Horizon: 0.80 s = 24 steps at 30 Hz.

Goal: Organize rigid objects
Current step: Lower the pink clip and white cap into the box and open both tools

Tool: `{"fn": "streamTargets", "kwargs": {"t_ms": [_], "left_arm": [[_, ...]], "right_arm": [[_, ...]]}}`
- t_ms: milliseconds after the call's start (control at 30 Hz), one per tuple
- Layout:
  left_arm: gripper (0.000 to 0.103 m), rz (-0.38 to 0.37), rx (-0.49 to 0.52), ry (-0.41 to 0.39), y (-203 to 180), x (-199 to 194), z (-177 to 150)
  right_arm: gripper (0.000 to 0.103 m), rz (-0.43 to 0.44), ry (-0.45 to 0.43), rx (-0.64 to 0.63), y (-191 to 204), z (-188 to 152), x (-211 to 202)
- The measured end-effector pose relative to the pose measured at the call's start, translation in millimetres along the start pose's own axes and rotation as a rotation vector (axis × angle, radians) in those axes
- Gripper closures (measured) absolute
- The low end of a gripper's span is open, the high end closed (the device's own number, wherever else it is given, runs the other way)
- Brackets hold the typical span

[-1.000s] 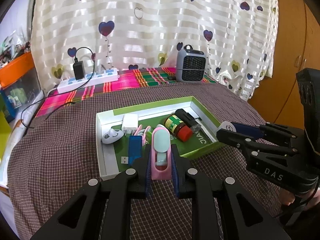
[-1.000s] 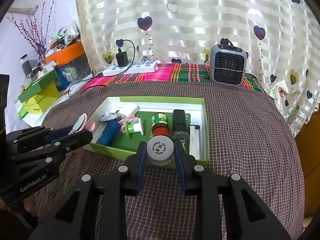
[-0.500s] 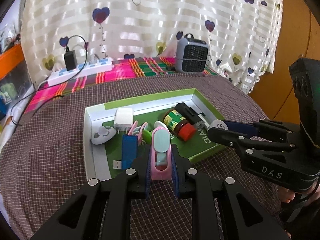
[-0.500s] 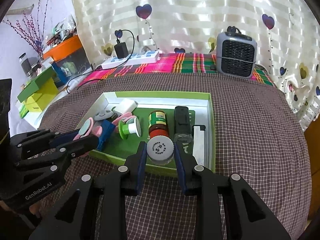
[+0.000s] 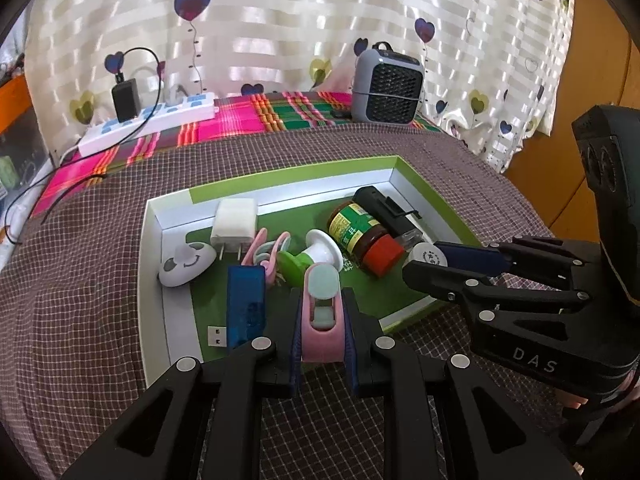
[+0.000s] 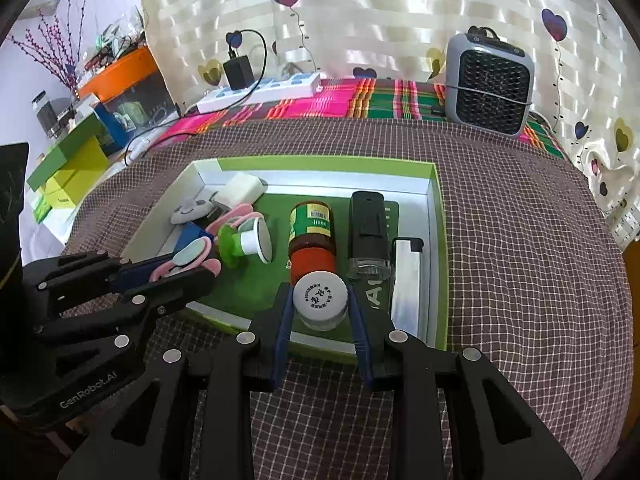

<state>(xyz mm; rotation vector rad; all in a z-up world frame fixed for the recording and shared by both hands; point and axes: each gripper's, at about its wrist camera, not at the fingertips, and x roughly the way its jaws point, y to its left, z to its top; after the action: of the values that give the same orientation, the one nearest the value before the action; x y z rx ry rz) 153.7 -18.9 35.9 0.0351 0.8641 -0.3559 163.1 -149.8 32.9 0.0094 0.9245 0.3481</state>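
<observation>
My left gripper [image 5: 322,320] is shut on a pink holder with a pale green pad [image 5: 321,308] and holds it over the front edge of the green tray [image 5: 280,178]. My right gripper [image 6: 320,312] is shut on a small clear jar with a white lid [image 6: 320,296], over the tray's front edge [image 6: 320,346]. In the tray lie a red-lidded jar [image 6: 312,236], a black device [image 6: 368,228], a green and white spool [image 6: 244,242], a blue USB stick [image 5: 245,304], a white charger [image 5: 234,222] and a white smiley piece [image 5: 186,264].
The tray sits on a brown checked cloth [image 6: 520,260]. A grey fan heater [image 6: 490,84] and a white power strip [image 6: 260,90] stand at the back by the curtain. Green and orange boxes [image 6: 68,164] are stacked at the left.
Both grippers have moved forward toward the tray with their objects still held; the tray looks nearer and larger in both views.
</observation>
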Motion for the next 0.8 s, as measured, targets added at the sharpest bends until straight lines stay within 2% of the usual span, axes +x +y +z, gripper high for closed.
{"fn": "streamTargets", "kwargs": {"t_ms": [800], "left_arm": [[0.086,-0.008,-0.011,0.034,5,18,3]], "right_arm": [[0.074,-0.038,0.036,0.013,-9,3,18]]}}
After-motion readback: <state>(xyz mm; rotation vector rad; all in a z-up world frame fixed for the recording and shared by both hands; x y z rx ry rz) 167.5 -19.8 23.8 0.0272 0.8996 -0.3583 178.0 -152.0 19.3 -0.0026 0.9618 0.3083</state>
